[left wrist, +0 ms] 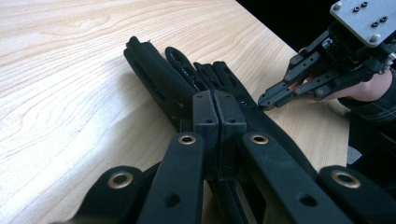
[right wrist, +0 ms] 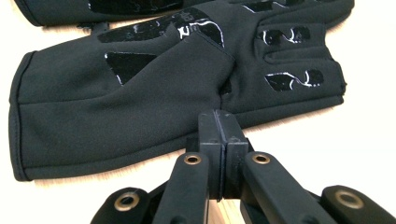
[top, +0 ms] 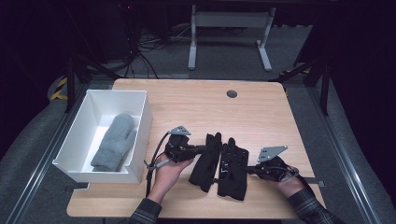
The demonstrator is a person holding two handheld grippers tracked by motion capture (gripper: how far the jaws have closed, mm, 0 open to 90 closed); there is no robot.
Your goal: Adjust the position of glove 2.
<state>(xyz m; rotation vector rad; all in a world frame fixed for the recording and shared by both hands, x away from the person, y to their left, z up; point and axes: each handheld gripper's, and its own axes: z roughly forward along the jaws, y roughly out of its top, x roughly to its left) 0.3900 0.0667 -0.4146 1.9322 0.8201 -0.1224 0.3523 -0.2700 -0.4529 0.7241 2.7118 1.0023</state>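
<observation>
Two black gloves lie side by side, fingers pointing away, on the near middle of the wooden table (top: 261, 116). The left glove (top: 205, 163) (left wrist: 154, 79) has my left gripper (top: 204, 149) (left wrist: 217, 95) at its left edge, jaws pressed shut and resting over the fabric. The right glove (top: 233, 170) (right wrist: 140, 102) shows glossy grip patches. My right gripper (top: 249, 169) (right wrist: 218, 114) is shut, with its tips at that glove's right edge near the thumb. I see no fabric between either pair of jaws. The glove lies flat.
A white bin (top: 144, 126) stands at the table's left and holds a grey mitten (top: 114, 142). A dark cable grommet (top: 231, 94) sits in the far tabletop. Bare wood stretches beyond the gloves. A white table frame (top: 229, 28) and cables are on the floor behind.
</observation>
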